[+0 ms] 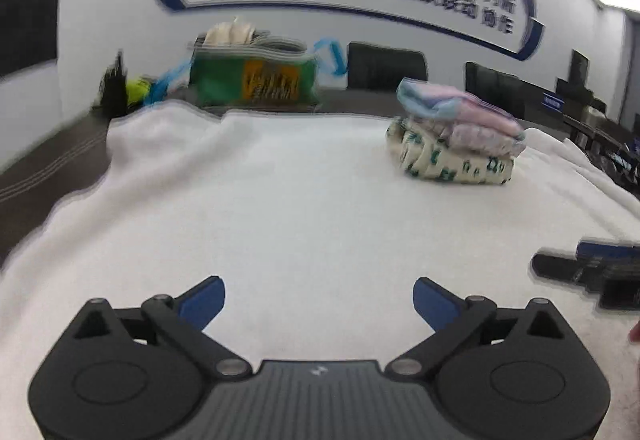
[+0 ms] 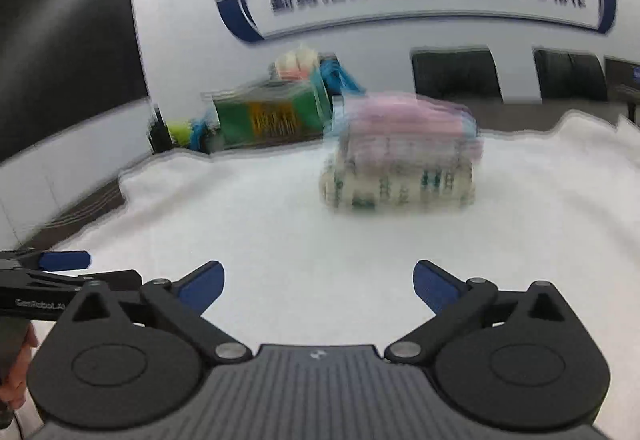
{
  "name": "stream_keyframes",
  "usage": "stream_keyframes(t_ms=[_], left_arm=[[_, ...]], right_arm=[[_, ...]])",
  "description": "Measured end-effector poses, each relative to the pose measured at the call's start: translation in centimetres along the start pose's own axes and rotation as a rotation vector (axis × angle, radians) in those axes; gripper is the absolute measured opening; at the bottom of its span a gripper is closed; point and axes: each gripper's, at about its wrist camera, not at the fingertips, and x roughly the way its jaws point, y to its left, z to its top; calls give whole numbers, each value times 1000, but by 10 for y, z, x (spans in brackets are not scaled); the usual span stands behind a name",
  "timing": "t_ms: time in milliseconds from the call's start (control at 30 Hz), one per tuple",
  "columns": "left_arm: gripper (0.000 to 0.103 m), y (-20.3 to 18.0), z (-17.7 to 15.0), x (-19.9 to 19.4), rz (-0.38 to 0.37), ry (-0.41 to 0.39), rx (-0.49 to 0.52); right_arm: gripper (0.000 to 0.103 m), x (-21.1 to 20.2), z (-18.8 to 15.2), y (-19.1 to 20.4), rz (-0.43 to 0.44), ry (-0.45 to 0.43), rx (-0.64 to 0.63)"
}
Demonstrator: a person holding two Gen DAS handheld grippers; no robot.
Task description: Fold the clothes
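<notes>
A stack of folded clothes (image 1: 456, 131) rests on the white cloth (image 1: 280, 199), pink and pale blue on top, cream with a green print below. In the right wrist view the stack of folded clothes (image 2: 404, 151) lies straight ahead, blurred. My left gripper (image 1: 319, 300) stands wide open over the bare cloth, nothing between its blue pads. My right gripper (image 2: 319, 286) is wide open too, well short of the stack, with nothing held. Each gripper shows at the edge of the other's view: the right gripper (image 1: 592, 268) and the left gripper (image 2: 64, 260).
A green and orange bag (image 1: 252, 75) stuffed with clothes stands at the back left, past the cloth's far edge; the same bag (image 2: 272, 115) appears in the right wrist view. Dark chairs (image 1: 386, 65) line the wall. A hand (image 2: 16, 360) holds the left gripper's handle.
</notes>
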Motion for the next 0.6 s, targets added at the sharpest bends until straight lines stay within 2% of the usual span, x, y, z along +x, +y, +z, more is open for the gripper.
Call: stream_keyframes(t_ms=[67,167,300,400,600], left_arm=[[100,-1,-9,-2,-4,2,-7],[101,0,-14,1,50,6,12],[101,12,-14,0,77,34,-44],[102,16,-14,4,88,62,-68],[103,7,-16,8,124,83,-10]], right_arm=[[103,8,-11,12,-39,41,-20],[103,17,-19,25,-92,88,-33],[103,22,-30,36,-151,155,-60],[103,20,-30,41,-155,156,-78],[103,23,-30,47,-159,154,-92]])
